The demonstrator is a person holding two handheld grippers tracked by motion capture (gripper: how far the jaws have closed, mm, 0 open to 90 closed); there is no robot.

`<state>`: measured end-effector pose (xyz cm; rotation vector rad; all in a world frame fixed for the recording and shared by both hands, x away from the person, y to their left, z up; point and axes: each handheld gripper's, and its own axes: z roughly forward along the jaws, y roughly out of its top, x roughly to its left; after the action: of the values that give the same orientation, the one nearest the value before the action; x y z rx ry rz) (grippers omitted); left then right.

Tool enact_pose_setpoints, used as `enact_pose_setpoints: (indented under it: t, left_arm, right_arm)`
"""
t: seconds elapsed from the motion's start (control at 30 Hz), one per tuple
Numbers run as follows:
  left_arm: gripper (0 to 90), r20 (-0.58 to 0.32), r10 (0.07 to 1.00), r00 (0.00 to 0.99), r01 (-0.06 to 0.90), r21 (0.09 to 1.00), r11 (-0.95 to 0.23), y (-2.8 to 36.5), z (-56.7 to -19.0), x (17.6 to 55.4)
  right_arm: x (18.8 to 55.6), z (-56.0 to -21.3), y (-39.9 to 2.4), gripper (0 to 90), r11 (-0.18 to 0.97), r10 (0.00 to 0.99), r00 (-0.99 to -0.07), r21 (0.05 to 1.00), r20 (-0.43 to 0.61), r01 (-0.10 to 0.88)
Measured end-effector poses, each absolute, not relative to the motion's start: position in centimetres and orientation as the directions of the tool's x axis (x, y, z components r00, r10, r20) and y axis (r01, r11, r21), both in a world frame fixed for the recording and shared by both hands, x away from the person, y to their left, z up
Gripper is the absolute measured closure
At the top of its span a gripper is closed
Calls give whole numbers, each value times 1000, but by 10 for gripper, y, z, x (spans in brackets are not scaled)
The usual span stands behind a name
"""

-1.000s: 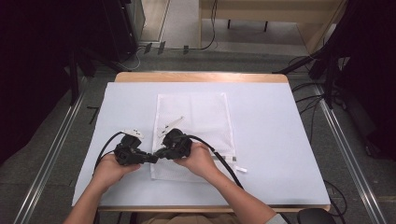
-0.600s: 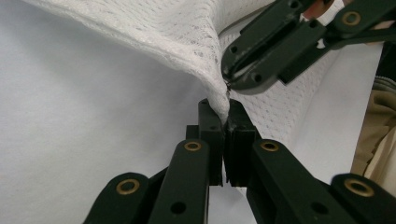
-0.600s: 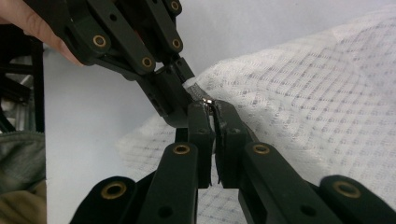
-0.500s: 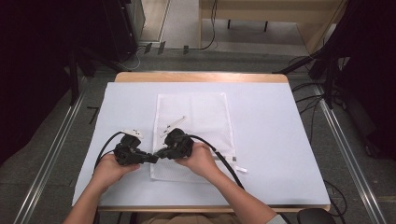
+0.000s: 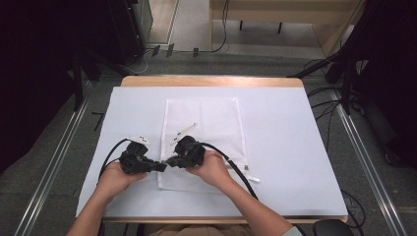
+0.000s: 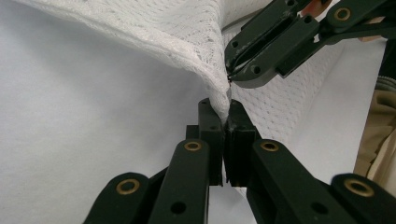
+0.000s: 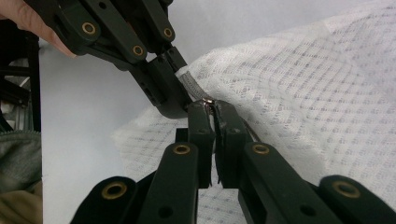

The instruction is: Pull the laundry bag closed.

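Both your grippers are clamped on the mesh bag [image 5: 204,132] near the table's [image 5: 295,147] front-left corner: left gripper [image 6: 225,122] on the fabric edge, right gripper [image 7: 211,108] on what looks like its zipper pull. Pull apart unevenly and the thin mesh may slip out or snag.

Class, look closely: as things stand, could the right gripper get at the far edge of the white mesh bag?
Probably not yet. The right gripper is shut on the near-left edge of the mesh bag, close beside the left gripper; it would have to let go first, though nothing lies between.

Far half: bare table cover [image 5: 275,105] is seen.
Near middle: blocked by mesh bag [image 5: 216,118] and grippers.
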<state>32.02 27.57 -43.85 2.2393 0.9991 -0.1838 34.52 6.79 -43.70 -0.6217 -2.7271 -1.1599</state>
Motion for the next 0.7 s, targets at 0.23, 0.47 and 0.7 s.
enact_pose_setpoints:
  t: [0.23,0.47,0.7]
  left_arm:
    - [885,-378,611,696,706,518,-483,278,-438,320]
    - [883,-374,614,695,707,515,-485,278,-439,320]
    - [882,-375,606,702,699,525,-485,278,-439,319]
  right_arm:
    - [344,-437,66,882,643,342,-910,648,233,408]
    - [346,-440,61,881,640,349,-904,642,247,422]
    - [346,-439,60,881,642,346,-905,641,247,421]
